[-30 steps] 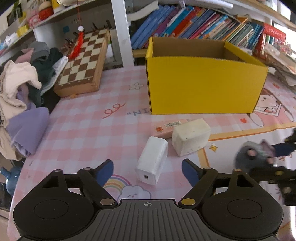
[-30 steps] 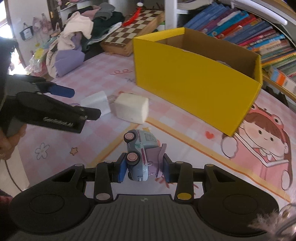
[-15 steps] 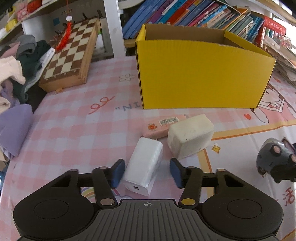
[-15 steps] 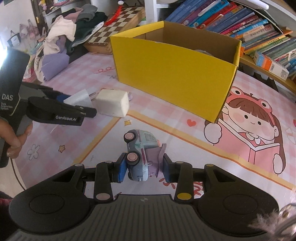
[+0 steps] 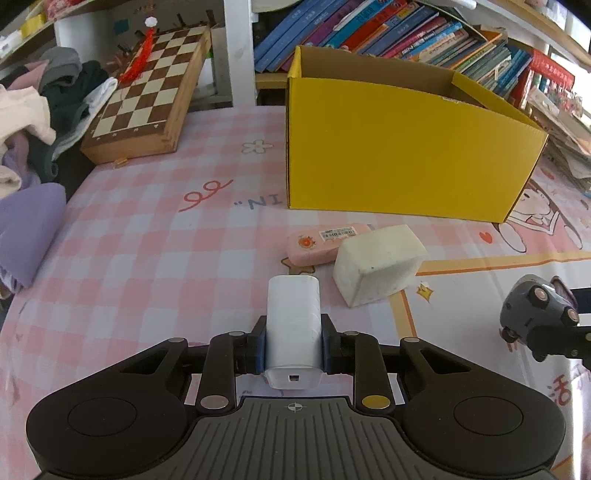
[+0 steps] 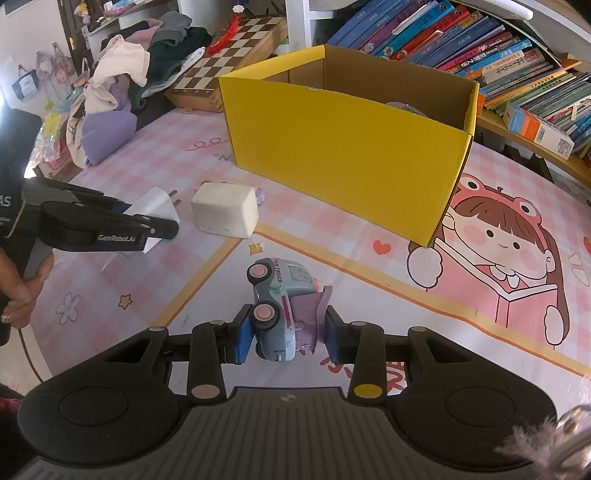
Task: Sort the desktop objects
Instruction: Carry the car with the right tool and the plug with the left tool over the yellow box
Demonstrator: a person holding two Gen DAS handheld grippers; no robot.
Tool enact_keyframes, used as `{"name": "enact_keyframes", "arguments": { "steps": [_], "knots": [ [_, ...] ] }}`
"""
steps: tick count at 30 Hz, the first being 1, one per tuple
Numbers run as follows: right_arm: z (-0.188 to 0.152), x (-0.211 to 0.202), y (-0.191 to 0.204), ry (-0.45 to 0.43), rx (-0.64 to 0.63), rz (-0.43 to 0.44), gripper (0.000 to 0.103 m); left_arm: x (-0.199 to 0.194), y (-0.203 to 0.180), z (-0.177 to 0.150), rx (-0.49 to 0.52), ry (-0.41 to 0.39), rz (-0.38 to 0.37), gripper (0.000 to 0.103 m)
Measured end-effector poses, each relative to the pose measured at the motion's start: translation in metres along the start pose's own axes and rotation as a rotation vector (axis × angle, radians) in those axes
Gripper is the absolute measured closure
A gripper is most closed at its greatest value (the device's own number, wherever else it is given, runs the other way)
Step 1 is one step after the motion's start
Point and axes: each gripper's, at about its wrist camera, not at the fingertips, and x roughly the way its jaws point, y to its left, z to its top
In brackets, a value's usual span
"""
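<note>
My left gripper (image 5: 293, 347) is shut on a white charger plug (image 5: 293, 325), which also shows in the right wrist view (image 6: 157, 206). My right gripper (image 6: 285, 334) is shut on a grey-blue toy truck (image 6: 280, 299) and holds it above the mat; the truck shows at the right edge of the left wrist view (image 5: 535, 308). A cream sponge block (image 5: 378, 264) and a pink eraser case (image 5: 325, 242) lie in front of the open yellow cardboard box (image 5: 399, 155). The box (image 6: 343, 151) stands ahead of the truck.
A wooden chessboard (image 5: 147, 99) leans at the back left beside a pile of clothes (image 5: 29, 122). Rows of books (image 5: 406, 33) fill the shelf behind the box. A pink checked mat (image 5: 147, 251) covers the table.
My left gripper moved forward and closed on the white charger plug. My right gripper kept the toy truck and moved little.
</note>
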Motion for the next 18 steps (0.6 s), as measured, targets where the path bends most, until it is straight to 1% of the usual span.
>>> {"name": "enact_keyframes", "arguments": {
  "steps": [6, 9, 12, 18],
  "knots": [
    [0.000, -0.002, 0.007, -0.003, -0.006, 0.001, 0.067, -0.015, 0.003, -0.001, -0.012, -0.030, -0.021, 0.078],
    [0.000, -0.005, 0.009, -0.011, -0.003, 0.001, 0.067, -0.023, 0.003, 0.000, -0.020, -0.042, -0.047, 0.078],
    [0.004, -0.012, 0.004, -0.032, 0.035, -0.011, 0.067, -0.031, 0.004, 0.002, -0.042, -0.055, -0.084, 0.078],
    [0.009, -0.029, -0.011, -0.059, 0.133, -0.046, 0.067, -0.048, 0.002, 0.013, -0.022, -0.104, -0.128, 0.078]
  ]
}}
